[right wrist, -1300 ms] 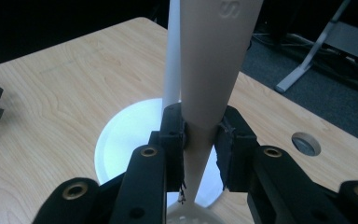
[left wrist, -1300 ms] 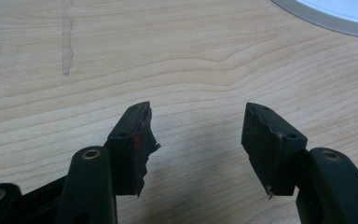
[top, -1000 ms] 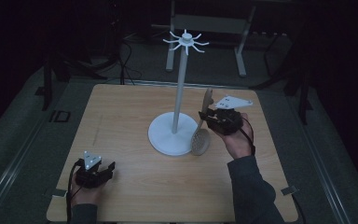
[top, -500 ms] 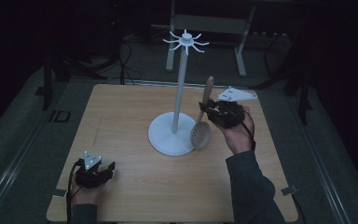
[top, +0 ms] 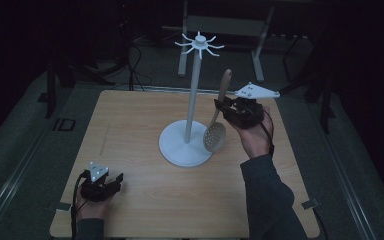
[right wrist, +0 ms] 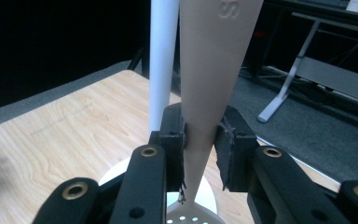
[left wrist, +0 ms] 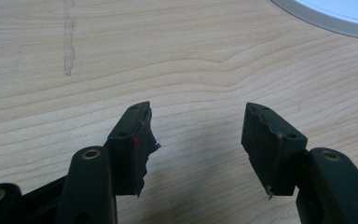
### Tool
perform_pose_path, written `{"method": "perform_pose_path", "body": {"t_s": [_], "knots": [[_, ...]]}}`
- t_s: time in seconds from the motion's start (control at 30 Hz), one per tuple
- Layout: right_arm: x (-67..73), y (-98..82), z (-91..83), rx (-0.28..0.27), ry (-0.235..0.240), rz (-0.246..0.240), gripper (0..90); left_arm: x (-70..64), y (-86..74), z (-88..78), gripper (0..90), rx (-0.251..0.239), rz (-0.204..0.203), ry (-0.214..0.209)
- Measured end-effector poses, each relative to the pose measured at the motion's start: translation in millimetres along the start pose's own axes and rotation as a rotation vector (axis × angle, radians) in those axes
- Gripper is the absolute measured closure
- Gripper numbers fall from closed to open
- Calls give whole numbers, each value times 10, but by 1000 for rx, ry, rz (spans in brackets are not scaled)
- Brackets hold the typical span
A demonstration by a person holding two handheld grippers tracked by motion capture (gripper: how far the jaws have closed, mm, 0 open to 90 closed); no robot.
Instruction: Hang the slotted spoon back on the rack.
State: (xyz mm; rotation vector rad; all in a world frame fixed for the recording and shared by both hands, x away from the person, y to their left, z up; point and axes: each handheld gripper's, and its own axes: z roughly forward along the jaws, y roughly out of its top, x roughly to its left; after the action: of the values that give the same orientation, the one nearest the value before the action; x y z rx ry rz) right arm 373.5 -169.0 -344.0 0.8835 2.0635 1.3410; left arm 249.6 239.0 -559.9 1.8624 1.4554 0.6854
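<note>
A: How is the right hand-held gripper (right wrist: 199, 161) set?

B: Its 2 jaws are clamped on the narrow neck of a tan slotted spoon (top: 219, 116), just above the perforated bowl. The spoon is held upright, bowl down and handle up, and the bowl hangs directly below the jaws, clear of the worktop (top: 130, 120).

A: What lies beside that grip?

B: The white pole of the utensil stand (top: 194, 95) is seen just to the left of the jaws, close to the spoon but not judged to be touching it. The round base of the stand sits under and beside the bowl. The ring of hooks at the top is well above the jaws.

A: What could go wrong?

B: The grip is taken low on a tapering handle, so the spoon could pivot or slide between the pads if it is swung. The bowl or handle could be knocked against the pole, and the stand might be rocked. A hole in the handle's end cannot be made out, so a hook could be missed.

A: And the left hand-held gripper (left wrist: 196, 140)?

B: It is held wide, with nothing between the jaws, low over bare wood, far from the stand; an edge of the white base is seen beyond it.

A: Any containers?

B: No container is seen; the stand's hooks carry nothing.
</note>
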Motion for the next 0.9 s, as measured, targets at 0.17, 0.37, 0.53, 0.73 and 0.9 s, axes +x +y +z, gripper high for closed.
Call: {"method": "perform_pose_path", "body": {"t_s": [0.17, 0.37, 0.53, 0.73, 0.9], "knots": [[-12, 65, 3, -6, -8, 4, 738, -1, 0, 2, 431, 1, 2, 0], [2, 163, 20, -14, -14, -1, 738, 3, -1, -2, 431, 1, -2, -2], [28, 255, 30, -22, -12, -6, 738, 1, -1, -1, 431, 3, 2, -2], [44, 327, 48, -20, -9, -10, 738, 1, -1, -1, 431, 3, 2, -2], [54, 374, 80, -13, -1, -15, 738, 4, -1, -2, 431, 2, -2, -2]]}}
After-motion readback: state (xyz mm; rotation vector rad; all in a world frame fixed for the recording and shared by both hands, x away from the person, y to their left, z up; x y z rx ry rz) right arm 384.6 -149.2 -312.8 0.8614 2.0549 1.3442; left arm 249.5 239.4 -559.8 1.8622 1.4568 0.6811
